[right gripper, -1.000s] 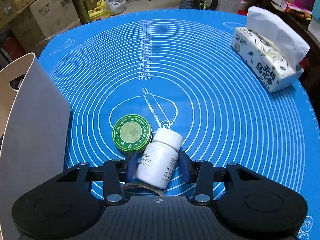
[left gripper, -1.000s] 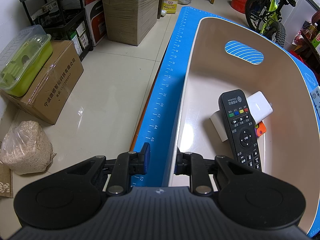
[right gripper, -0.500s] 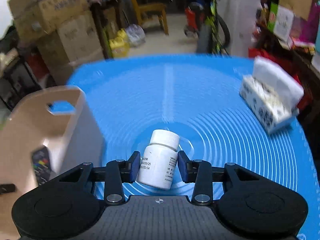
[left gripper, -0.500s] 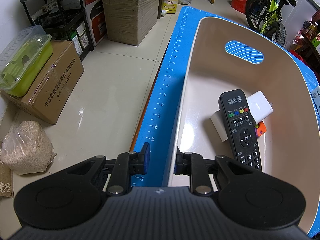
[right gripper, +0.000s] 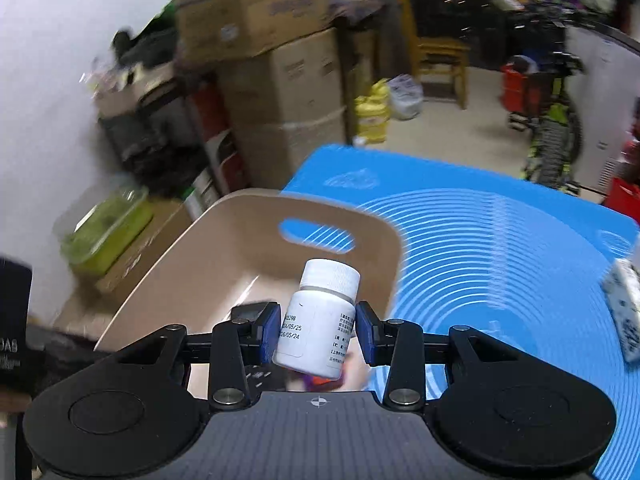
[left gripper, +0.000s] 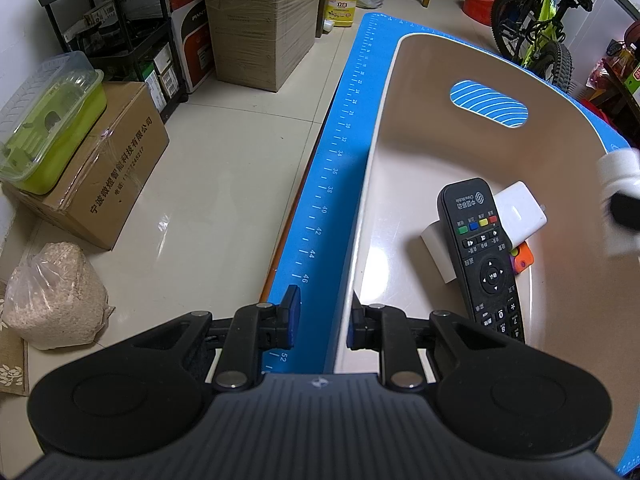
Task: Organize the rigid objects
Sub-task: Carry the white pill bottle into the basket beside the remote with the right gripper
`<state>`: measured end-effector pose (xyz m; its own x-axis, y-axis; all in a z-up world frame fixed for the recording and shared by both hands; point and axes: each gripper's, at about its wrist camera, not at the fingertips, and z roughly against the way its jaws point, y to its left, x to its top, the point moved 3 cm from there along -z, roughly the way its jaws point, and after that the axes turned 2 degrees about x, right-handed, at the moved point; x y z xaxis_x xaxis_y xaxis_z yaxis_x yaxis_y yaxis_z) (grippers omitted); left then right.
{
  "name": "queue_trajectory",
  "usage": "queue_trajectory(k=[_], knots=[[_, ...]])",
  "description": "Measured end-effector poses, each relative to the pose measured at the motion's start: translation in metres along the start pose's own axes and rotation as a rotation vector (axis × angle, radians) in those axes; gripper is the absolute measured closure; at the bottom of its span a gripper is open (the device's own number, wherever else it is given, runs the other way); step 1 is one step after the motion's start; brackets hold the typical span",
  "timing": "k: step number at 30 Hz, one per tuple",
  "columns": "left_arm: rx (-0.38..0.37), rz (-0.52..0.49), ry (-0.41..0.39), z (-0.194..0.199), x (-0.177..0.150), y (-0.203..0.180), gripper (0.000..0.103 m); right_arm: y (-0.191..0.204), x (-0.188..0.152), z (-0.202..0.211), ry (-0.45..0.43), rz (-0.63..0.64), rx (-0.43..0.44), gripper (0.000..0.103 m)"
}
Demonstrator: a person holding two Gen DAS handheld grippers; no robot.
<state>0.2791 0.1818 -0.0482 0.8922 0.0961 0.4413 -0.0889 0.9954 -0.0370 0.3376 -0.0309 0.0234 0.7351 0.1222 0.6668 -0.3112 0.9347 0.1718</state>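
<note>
A beige bin (left gripper: 420, 92) stands on the blue mat (left gripper: 344, 128). In it lie a black remote (left gripper: 480, 252), a white charger (left gripper: 520, 212), a white block (left gripper: 436, 252) and a small orange item (left gripper: 524, 258). My left gripper (left gripper: 320, 320) is shut across the bin's near-left rim, one finger outside and one inside. My right gripper (right gripper: 316, 334) is shut on a white pill bottle (right gripper: 320, 316), held tilted in the air above the bin (right gripper: 224, 248). The bottle (left gripper: 618, 184) shows blurred at the right edge of the left wrist view.
A tissue pack (right gripper: 624, 312) lies on the mat (right gripper: 500, 260) at the right. Left of the table, on the floor, are cardboard boxes (left gripper: 256, 28), a green lidded container (left gripper: 48, 120) and a bag of grain (left gripper: 52, 296). A bicycle (left gripper: 540, 20) stands behind.
My right gripper lifted the pill bottle off the mat and carried it left and up over the bin; the green tin dropped out of view. My left gripper stayed put.
</note>
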Motion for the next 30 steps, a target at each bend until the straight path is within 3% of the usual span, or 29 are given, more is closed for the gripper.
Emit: queue_trajectory(k=[13, 30], knots=[[-0.009, 0.006, 0.0, 0.001, 0.001, 0.001, 0.078, 0.039, -0.031, -0.048, 0.245, 0.17, -0.039, 0.057], [-0.006, 0.004, 0.0, 0.001, 0.001, 0.001, 0.078, 0.06, -0.037, -0.073, 0.36, 0.448, -0.154, 0.056]])
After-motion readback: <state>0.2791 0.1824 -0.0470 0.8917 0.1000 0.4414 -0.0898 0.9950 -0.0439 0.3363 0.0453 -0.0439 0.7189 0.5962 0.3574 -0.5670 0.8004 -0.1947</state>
